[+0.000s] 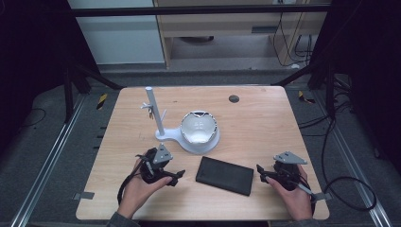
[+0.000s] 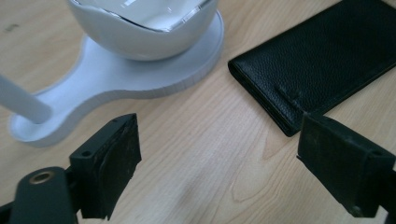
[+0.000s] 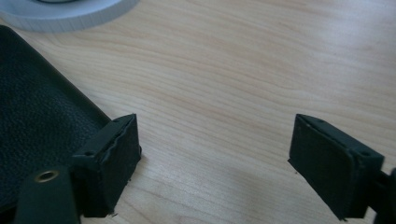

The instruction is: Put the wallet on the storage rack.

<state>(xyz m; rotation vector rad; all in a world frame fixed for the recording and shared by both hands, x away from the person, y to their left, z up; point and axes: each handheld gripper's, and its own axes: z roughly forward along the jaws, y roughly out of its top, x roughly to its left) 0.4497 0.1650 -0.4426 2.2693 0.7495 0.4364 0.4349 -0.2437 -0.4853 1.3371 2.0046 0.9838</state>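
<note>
Both hands rest low on the near side of the counter point(image 1: 265, 113), forearms coming in from the near edge. The left gripper point(image 1: 177, 177) lies nearly level and points toward the black wallet point(image 1: 225, 175); its jaws stand wide apart with bare wood between them, and the wallet's near corner lies just ahead of one jaw, not touched. The right gripper point(image 1: 260, 172) points at the wallet's other end, jaws also wide and holding nothing; the wallet's edge lies right beside one jaw. The wallet lies flat between the two grippers, just in front of the white stand point(image 1: 170, 136) carrying a bowl point(image 1: 199, 126).
</note>
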